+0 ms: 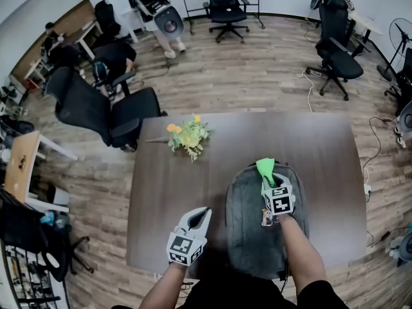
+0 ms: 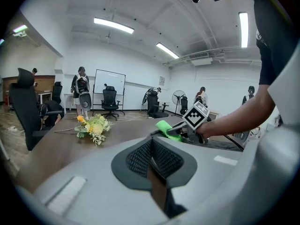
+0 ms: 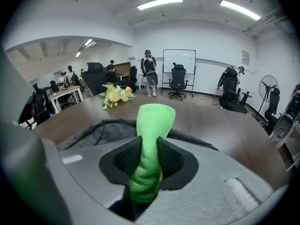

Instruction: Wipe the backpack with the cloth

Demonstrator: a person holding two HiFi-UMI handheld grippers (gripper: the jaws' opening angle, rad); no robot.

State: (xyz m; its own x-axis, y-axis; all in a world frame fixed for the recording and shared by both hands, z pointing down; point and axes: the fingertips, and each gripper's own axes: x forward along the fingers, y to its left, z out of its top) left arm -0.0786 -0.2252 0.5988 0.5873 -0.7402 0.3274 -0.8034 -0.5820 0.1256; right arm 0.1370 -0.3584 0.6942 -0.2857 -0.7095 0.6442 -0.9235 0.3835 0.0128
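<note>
A dark grey backpack lies flat on the brown table, near its front edge. My right gripper hovers over the backpack's top end, shut on a bright green cloth that sticks out ahead of the jaws. In the right gripper view the cloth is pinched between the black pads, with the backpack's grey fabric just beyond. My left gripper hangs left of the backpack, its jaws closed together with nothing between them. The left gripper view shows the cloth and the right gripper ahead.
A bunch of yellow and white flowers lies on the table's far left part. Black office chairs stand off the table's left edge and further back. Several people stand or sit at the room's far side, by a whiteboard.
</note>
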